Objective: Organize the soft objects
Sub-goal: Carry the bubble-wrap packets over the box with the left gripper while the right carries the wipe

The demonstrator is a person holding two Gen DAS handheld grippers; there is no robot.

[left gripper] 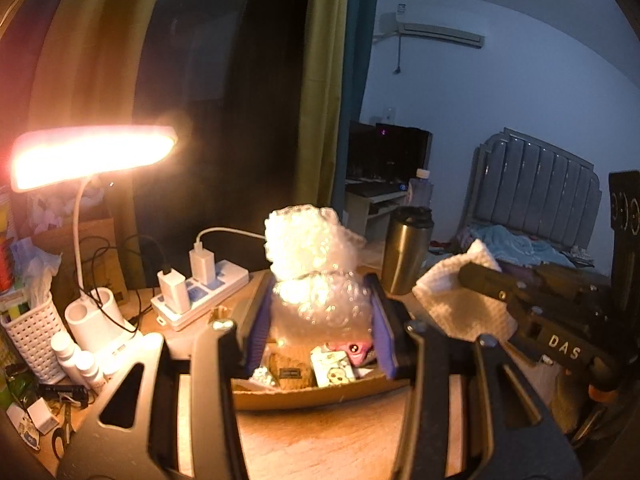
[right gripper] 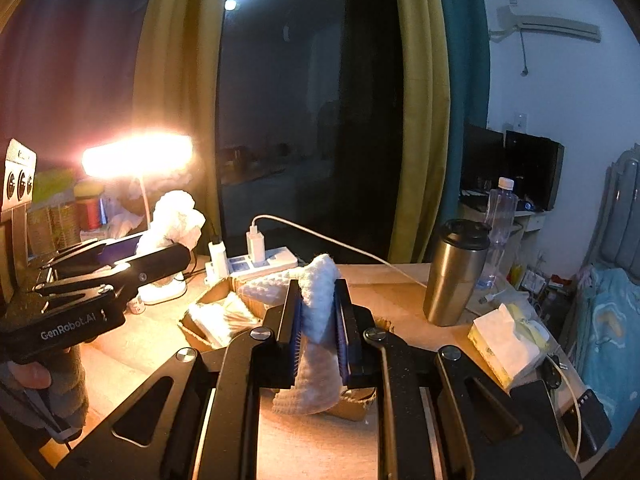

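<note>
Two claws lifted above cardboard tray (left gripper: 320, 398): left claw (left gripper: 320, 316) clamps bubble wrap (left gripper: 316, 264), right claw (right gripper: 318, 308) clamps white cloth (right gripper: 320, 300).

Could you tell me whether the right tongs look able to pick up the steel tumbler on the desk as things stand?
Probably not yet. The right tongs are shut on a white cloth, so they are occupied. The path itself looks free: the steel tumbler stands upright with bare desk around it.

Cardboard box (left gripper: 320, 394) contents partly hidden behind bubble wrap (left gripper: 316, 276); labels unreadable.
</note>
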